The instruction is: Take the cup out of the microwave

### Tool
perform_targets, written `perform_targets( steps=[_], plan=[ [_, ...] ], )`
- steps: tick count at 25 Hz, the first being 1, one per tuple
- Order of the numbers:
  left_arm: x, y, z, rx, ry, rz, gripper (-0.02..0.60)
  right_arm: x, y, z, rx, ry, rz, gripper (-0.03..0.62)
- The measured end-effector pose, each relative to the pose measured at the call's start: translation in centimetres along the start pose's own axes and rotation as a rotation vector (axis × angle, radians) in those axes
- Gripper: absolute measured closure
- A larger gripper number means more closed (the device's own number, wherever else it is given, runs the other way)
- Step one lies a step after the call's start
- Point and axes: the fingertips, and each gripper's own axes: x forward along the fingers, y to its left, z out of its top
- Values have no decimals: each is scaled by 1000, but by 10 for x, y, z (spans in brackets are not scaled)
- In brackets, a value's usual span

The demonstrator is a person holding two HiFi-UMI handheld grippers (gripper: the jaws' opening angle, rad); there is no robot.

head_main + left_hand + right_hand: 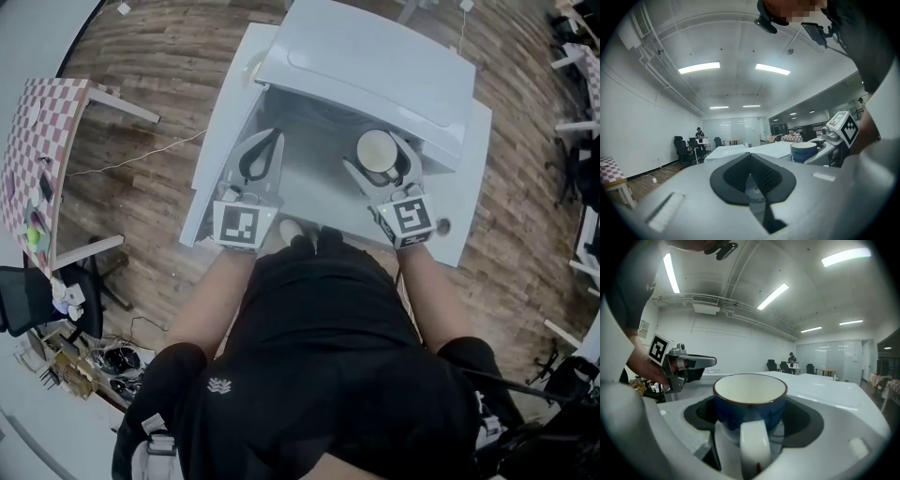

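- Right gripper (380,150) is clamped on the blue cup's (750,397) walls, handle towards me. The cup is outside the microwave (375,66), above the white table (461,202).
- Left gripper (751,157) is closed and empty.
- Glazed ceramic, I judge: rigid, slick, breakable. Best held by the body and kept level.

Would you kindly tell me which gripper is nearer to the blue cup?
Right. The right gripper is closed around the cup; the left gripper sits apart to its left, jaws together and empty.
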Motion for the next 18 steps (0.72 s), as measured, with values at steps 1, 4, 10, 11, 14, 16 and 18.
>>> perform_targets(
  steps=[1, 4, 10, 11, 14, 16, 18],
  plan=[
    [1, 1, 4, 5, -2, -2, 580, -1, -2, 6, 0, -6, -1, 203],
    [5, 7, 12, 10, 1, 1, 580, -3, -10, 22, -1, -22, -1, 203],
    [7, 17, 32, 26, -12, 13, 581, -11, -24, 54, 40, -55, 9, 203],
    [5, 21, 37, 28, -14, 17, 580, -11, -24, 60, 45, -59, 13, 203],
    [4, 32, 46, 27, -11, 36, 581, -14, -26, 73, 30, -66, 26, 203],
    [4, 37, 52, 19, -5, 43, 581, -16, -30, 78, 22, -63, 27, 203],
    [1, 41, 54, 30, 9, 47, 581, -18, -33, 78, 25, -57, 24, 203]
  ],
)
